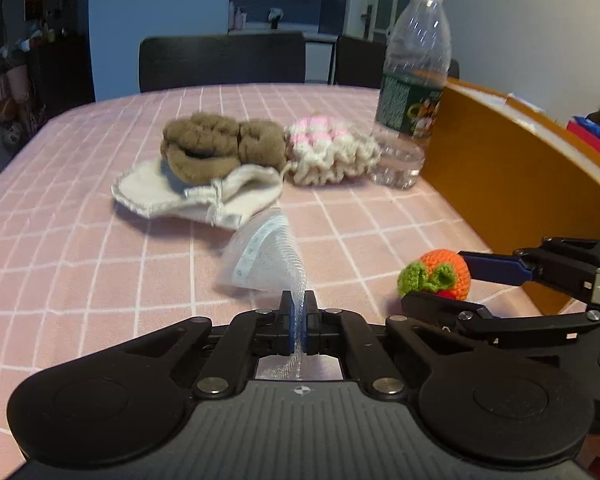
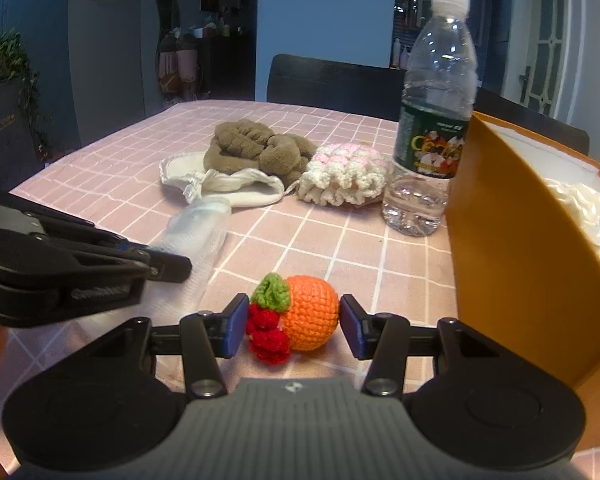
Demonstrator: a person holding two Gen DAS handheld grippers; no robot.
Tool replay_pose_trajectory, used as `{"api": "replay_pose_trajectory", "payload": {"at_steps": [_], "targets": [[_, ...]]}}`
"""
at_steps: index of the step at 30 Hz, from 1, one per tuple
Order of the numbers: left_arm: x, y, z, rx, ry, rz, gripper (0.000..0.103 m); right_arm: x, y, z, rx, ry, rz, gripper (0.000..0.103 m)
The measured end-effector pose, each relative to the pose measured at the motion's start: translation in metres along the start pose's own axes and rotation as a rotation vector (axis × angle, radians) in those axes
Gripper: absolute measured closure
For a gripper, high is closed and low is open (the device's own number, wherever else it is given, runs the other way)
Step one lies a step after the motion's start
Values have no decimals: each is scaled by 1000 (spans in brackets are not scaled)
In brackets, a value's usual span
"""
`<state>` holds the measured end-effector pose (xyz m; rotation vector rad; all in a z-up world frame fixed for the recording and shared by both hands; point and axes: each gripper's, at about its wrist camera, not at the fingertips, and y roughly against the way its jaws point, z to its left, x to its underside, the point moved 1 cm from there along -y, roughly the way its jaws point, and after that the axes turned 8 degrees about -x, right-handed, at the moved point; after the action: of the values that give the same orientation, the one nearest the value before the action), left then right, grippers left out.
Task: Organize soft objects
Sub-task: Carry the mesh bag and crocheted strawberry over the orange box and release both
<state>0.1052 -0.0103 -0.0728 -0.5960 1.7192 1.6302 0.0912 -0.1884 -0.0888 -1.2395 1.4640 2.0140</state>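
The left gripper [image 1: 299, 312] is clamping a white mesh cloth [image 1: 266, 258] trailing ahead of it. The right gripper [image 2: 294, 322] is bracketing a crocheted orange [image 2: 312, 312]; pad contact is unclear. To its right, an orange box [image 2: 512, 248], partly cut off, is holding white fabric [image 2: 584, 208].

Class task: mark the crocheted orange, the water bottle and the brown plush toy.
crocheted orange [image 2: 314, 312]: right wrist view, on its orange body.
water bottle [image 2: 434, 148]: right wrist view, on its green label.
brown plush toy [image 1: 220, 148]: left wrist view, on its middle.
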Motion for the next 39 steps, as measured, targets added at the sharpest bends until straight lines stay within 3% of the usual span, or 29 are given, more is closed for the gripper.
{"api": "replay_pose_trajectory", "payload": {"at_steps": [13,22,28,34,39], "targets": [[-37,62,-4,110,-7,-135,100,-36,64,-15,-67,-86,-72,54],[-73,87,-38,197,-72,-253,100,-60,122,-43,52,-27,-136,54],[-93,91,-81,283,-147,-296,100,-61,142,-80,148,4,-76,54],[-114,77,-127,434,-200,-227,100,-52,144,-133,222,-9,15,54],[-132,60,-164,479,-241,-191,100,-49,134,-172,273,-41,96,54]]}}
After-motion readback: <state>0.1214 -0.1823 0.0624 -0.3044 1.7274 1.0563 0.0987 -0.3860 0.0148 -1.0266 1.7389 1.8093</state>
